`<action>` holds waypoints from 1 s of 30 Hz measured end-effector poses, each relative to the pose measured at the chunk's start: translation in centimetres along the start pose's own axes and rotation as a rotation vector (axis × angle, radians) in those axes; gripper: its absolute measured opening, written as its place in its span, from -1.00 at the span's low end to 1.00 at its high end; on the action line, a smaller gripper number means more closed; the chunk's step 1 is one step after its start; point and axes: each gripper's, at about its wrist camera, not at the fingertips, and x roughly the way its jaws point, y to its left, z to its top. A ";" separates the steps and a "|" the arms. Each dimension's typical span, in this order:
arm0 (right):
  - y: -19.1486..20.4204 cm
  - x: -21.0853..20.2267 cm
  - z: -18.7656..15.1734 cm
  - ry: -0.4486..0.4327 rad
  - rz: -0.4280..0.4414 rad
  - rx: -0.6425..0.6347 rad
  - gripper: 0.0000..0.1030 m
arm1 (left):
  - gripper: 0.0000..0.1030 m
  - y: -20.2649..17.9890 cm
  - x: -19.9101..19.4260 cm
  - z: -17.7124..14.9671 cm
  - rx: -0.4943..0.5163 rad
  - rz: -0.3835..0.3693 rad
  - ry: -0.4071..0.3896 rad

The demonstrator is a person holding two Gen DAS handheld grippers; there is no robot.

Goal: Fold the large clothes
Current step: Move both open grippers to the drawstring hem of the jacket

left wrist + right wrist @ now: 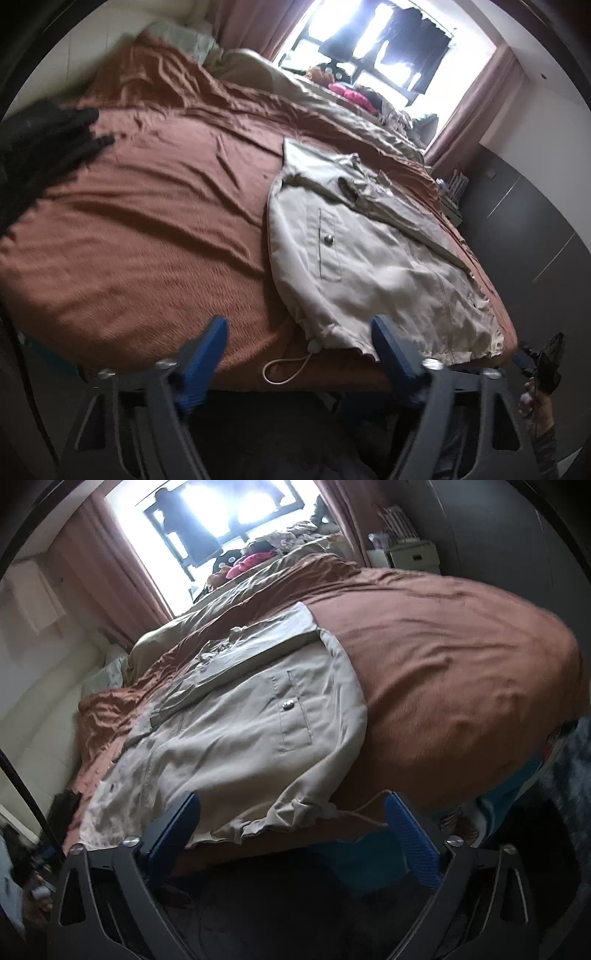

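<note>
A beige jacket (373, 254) lies flat on the rust-brown bedspread (147, 206), its hem at the bed's near edge, with a pocket snap and a white drawstring loop hanging off the hem. My left gripper (299, 328) is open and empty, just short of the hem's left corner. In the right wrist view the jacket (236, 731) fills the middle of the bed (461, 664). My right gripper (291, 808) is open and empty, its fingers just short of the hem at the bed's edge.
A black garment (40, 147) lies on the bed's left side. A beige duvet (332, 107) and a heap of clothes (354, 96) lie at the far end under a bright window. A dark wardrobe (535, 206) stands right of the bed.
</note>
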 end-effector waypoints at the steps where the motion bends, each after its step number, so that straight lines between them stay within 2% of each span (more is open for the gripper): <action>1: -0.4 0.0 -0.1 0.009 0.003 0.014 0.81 | 0.30 0.2 0.7 0.0 -0.009 -0.004 0.014; 5: -2.2 0.5 0.6 0.007 0.032 0.080 0.46 | 0.18 1.0 2.6 0.1 -0.044 -0.020 0.048; 12: -4.1 2.9 2.0 0.030 0.113 0.155 0.39 | 0.17 1.9 6.9 1.5 -0.111 -0.052 0.108; 18: -5.4 6.3 2.7 0.075 0.095 0.190 0.34 | 0.17 2.5 10.3 3.0 -0.136 -0.052 0.150; 26: -4.9 9.8 5.2 0.118 0.120 0.194 0.31 | -0.04 2.9 13.5 5.4 -0.174 -0.093 0.192; 30: -5.1 10.9 5.6 0.133 0.142 0.217 0.31 | -0.09 2.8 14.5 5.2 -0.197 -0.127 0.223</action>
